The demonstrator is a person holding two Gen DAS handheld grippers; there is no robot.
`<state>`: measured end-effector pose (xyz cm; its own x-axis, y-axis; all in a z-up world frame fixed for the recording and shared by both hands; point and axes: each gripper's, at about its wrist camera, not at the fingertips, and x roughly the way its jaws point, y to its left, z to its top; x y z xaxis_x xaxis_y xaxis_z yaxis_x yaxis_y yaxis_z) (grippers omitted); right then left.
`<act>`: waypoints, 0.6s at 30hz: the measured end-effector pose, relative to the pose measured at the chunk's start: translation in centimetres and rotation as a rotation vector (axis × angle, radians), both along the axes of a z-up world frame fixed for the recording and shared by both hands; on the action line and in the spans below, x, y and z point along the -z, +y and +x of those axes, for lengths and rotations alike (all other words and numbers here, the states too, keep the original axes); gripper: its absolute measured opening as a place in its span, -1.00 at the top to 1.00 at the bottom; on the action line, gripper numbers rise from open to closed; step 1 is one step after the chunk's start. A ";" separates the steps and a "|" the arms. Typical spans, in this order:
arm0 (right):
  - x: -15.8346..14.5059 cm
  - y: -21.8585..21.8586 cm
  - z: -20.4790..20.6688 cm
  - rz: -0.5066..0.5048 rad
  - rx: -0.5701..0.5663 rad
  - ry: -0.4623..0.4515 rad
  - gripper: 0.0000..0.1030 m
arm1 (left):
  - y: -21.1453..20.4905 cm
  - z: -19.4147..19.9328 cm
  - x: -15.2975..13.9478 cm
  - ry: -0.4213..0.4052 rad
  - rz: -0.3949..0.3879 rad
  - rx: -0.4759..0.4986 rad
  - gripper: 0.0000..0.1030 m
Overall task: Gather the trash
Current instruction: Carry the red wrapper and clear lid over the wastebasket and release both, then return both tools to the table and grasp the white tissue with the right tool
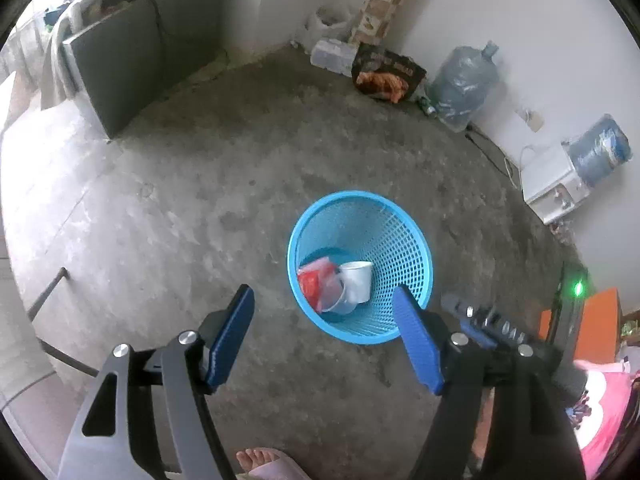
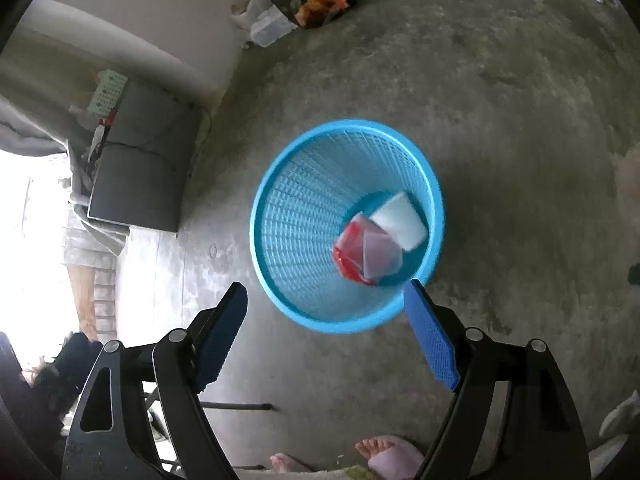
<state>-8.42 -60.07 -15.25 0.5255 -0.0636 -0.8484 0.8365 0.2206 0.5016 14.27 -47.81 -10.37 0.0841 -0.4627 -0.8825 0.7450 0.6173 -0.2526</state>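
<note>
While both your left hand-held gripper [image 1: 322, 316] and right hand-held gripper [image 2: 326, 312] hang released and empty, swinging low could tip the light basket [image 2: 280, 216], spilling the cup [image 2: 402, 220] and wrapper [image 2: 350, 250].

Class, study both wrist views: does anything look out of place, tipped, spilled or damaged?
Nothing alarming. The blue basket stands upright on the floor, with a white cup lying on its side beside a red wrapper inside. Both grippers, left and right, are open and empty.
</note>
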 end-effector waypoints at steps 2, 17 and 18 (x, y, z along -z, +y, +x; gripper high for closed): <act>-0.5 0.9 -0.3 -0.007 -0.008 -0.011 -0.49 | 0.6 0.1 -1.0 0.009 -0.028 -0.022 -0.34; -7.1 8.6 2.1 -0.105 -0.244 -0.113 -0.53 | 14.1 -2.5 -9.5 -0.014 -0.191 -0.056 -0.53; -7.6 9.1 2.6 -0.114 -0.264 -0.122 -0.54 | 15.7 -2.5 -10.0 -0.032 -0.197 -0.069 -0.54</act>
<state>-5.83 -50.97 -7.66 0.6343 -0.0022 -0.7731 0.6775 0.4831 0.5546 11.73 -32.11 -0.34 0.1481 -0.6182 -0.7720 0.7121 0.6083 -0.3505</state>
